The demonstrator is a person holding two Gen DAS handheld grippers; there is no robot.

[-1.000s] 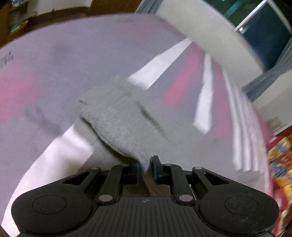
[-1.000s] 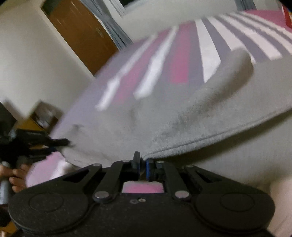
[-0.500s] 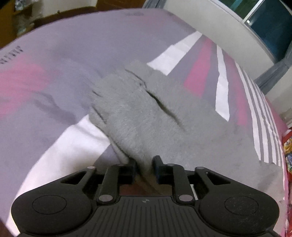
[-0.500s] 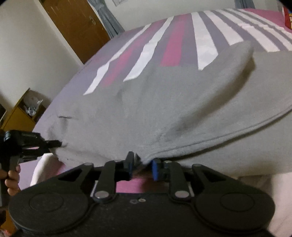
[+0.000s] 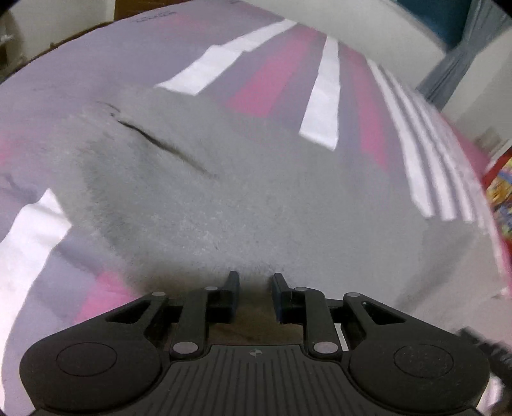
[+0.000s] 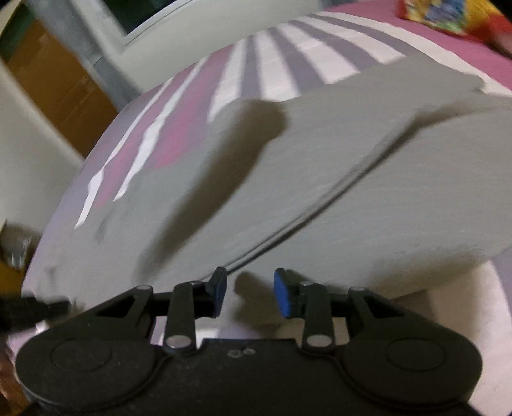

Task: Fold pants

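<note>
Grey fleece pants (image 5: 243,198) lie flat on a striped bedspread (image 5: 275,73), with a pocket slit (image 5: 160,144) toward the far left. My left gripper (image 5: 255,281) is open at their near edge, nothing between its fingers. In the right wrist view the pants (image 6: 368,179) lie folded, one layer over another, with a folded edge running diagonally. My right gripper (image 6: 249,284) is open just in front of that edge, its blue pads (image 6: 283,296) bare. The left gripper (image 6: 28,308) shows at the left edge there.
The bedspread (image 6: 256,73) has pink, white and grey stripes. A wooden door (image 6: 54,80) and white wall stand beyond the bed. A colourful red and yellow item (image 6: 448,12) lies at the far right of the bed, also in the left wrist view (image 5: 500,188).
Both grippers have opened and let go of the pants' edge. The lifted layer has dropped flat onto the layer below, and both grippers have drawn back slightly.
</note>
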